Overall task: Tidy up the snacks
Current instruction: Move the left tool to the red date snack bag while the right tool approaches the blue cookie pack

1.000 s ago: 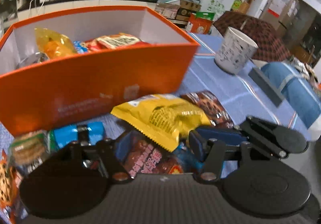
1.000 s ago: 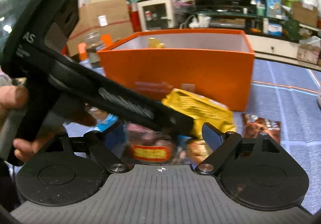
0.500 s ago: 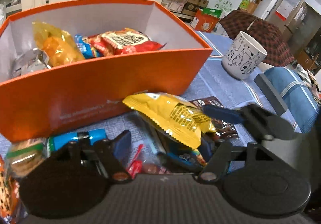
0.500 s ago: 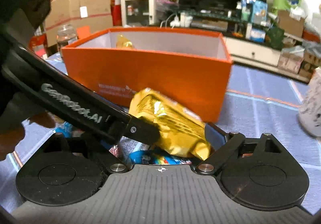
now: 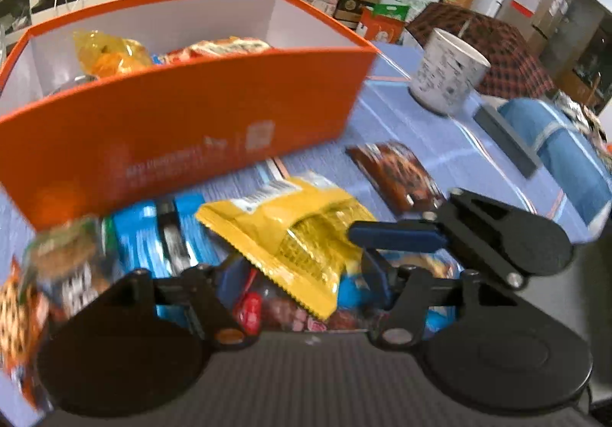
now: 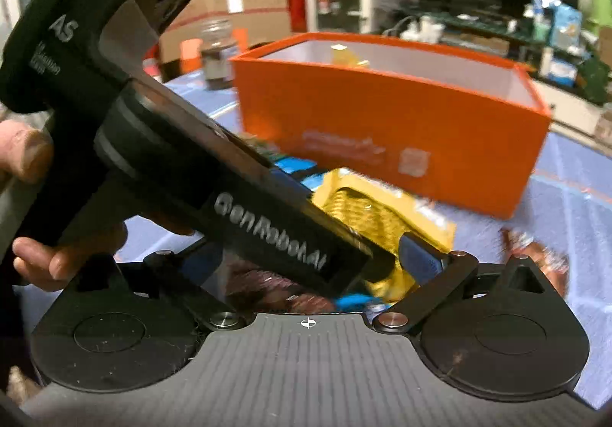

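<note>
An orange box (image 5: 191, 129) (image 6: 382, 129) holding several snack bags stands at the back of the blue table. In front of it a yellow snack packet (image 5: 298, 232) (image 6: 367, 216) lies atop other packets. My left gripper (image 5: 304, 278) straddles its near corner. Its jaws are closing, and a gap still shows beside the left pad. My right gripper (image 6: 311, 262) comes in from the right with jaws opening wide. One blue finger (image 5: 397, 236) lies against the packet's right end. The left gripper's black body hides the right gripper's left finger. A hand (image 6: 34, 167) holds that body.
Around the yellow packet lie a blue packet (image 5: 153, 232), a brown cookie packet (image 5: 397, 174), cookie bags (image 5: 61, 258) at the left and a red wrapper (image 5: 248, 308). A patterned mug (image 5: 445, 75) stands right of the box. A glass jar (image 6: 218, 52) stands behind it.
My left jaws opened, then narrowed again around the yellow packet's corner. The right jaws widened steadily. Both views swung slightly, and the packet sits lower and nearer than half a second ago.
</note>
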A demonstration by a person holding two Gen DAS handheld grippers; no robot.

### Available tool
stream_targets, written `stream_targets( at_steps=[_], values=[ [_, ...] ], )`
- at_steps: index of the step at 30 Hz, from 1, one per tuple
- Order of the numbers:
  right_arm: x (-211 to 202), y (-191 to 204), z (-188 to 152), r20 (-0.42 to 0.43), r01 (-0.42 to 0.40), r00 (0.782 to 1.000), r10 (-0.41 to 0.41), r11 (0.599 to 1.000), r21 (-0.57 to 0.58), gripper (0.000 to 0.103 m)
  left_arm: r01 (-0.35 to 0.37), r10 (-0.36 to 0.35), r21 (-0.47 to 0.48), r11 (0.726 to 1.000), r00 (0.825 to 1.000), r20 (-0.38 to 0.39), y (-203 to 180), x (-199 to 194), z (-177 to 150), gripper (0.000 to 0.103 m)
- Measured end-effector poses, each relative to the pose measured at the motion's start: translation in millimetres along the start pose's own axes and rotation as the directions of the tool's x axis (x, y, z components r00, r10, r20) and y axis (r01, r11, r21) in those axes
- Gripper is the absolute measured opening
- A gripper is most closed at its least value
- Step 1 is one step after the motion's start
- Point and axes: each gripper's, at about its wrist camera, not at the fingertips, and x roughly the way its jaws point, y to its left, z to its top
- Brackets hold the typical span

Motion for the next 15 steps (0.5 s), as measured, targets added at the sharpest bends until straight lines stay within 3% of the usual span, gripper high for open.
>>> stream_targets(
  at_steps=[5, 12, 13, 15],
  values=[
    [-17, 27, -20, -0.042, -0.073, 0.996, 0.073, 0.997, -0.006, 0.090, -0.043, 0.044, 0.024, 0.999, 0.999, -0.016, -23, -16, -36, 0.055],
    [-39, 52, -33, -0.034, -0.086, 0.996, 0.085, 0.995, -0.045, 0.087, -0.077, 0.077, -0.014, 0.997, 0.997, 0.002, -36, -41, -69, 0.055],
    [-45, 56, -36, -0.022, -0.059, 0.998, 0.058, 0.997, -0.049, 0.087, -0.085, 0.085, -0.012, 0.996, 0.996, 0.007, -38, -46, -72, 0.055],
    [-58, 60, -38, 0.008, -0.021, 1.000, 0.021, 0.999, -0.029, 0.087, -0.103, 0.103, -0.014, 0.995, 0.995, 0.016, -41, -54, -76, 0.067]
  ],
)
